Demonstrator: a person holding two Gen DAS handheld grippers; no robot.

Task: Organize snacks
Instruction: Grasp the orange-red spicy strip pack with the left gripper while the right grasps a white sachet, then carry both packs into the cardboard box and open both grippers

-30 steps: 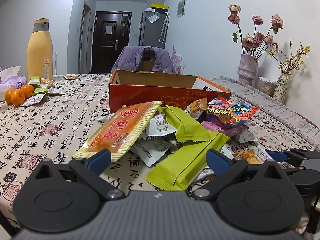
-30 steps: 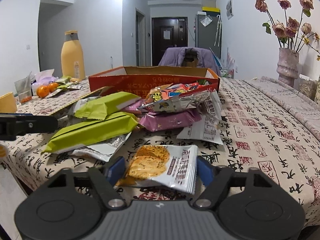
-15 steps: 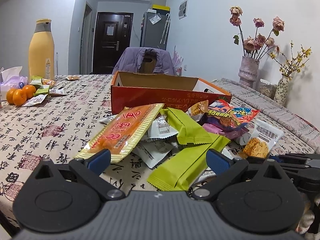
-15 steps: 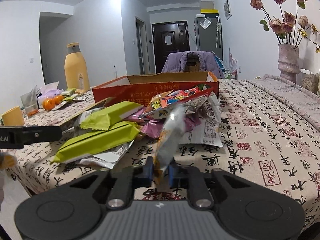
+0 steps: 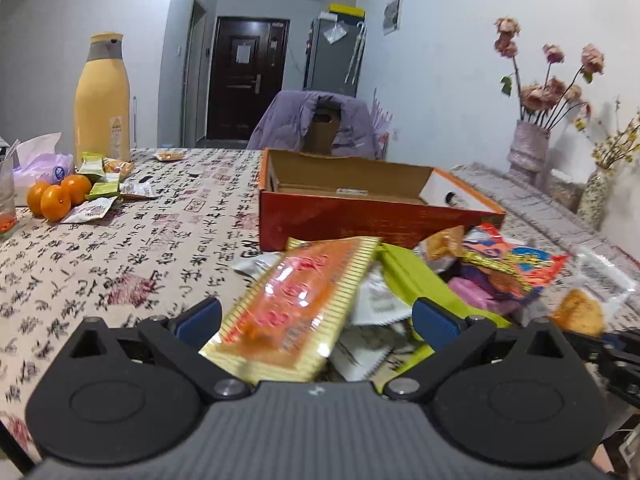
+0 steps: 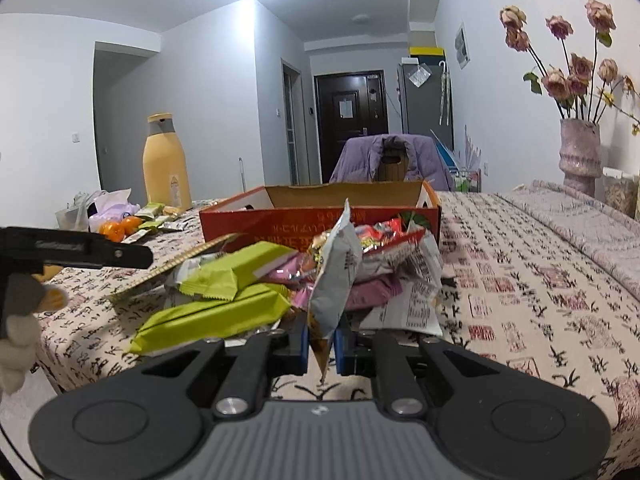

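A pile of snack packets lies on the patterned tablecloth in front of an open orange cardboard box (image 5: 360, 216), which also shows in the right wrist view (image 6: 312, 216). My left gripper (image 5: 316, 320) is open, its fingers either side of a long orange-and-gold packet (image 5: 296, 312). My right gripper (image 6: 322, 340) is shut on a white snack packet (image 6: 334, 280) and holds it upright above the table; the same packet shows in the left wrist view (image 5: 588, 300). Green packets (image 6: 224, 300) lie left of it.
A yellow bottle (image 5: 102, 100), oranges (image 5: 56, 200), tissues and small packets sit at the far left. Vases with dried flowers (image 6: 580, 156) stand at the right. A chair with a purple jacket (image 5: 316, 124) is behind the table.
My right gripper closed on the white packet and lifted it upright off the table. My left gripper moved forward so the orange-and-gold packet now lies between its open fingers.
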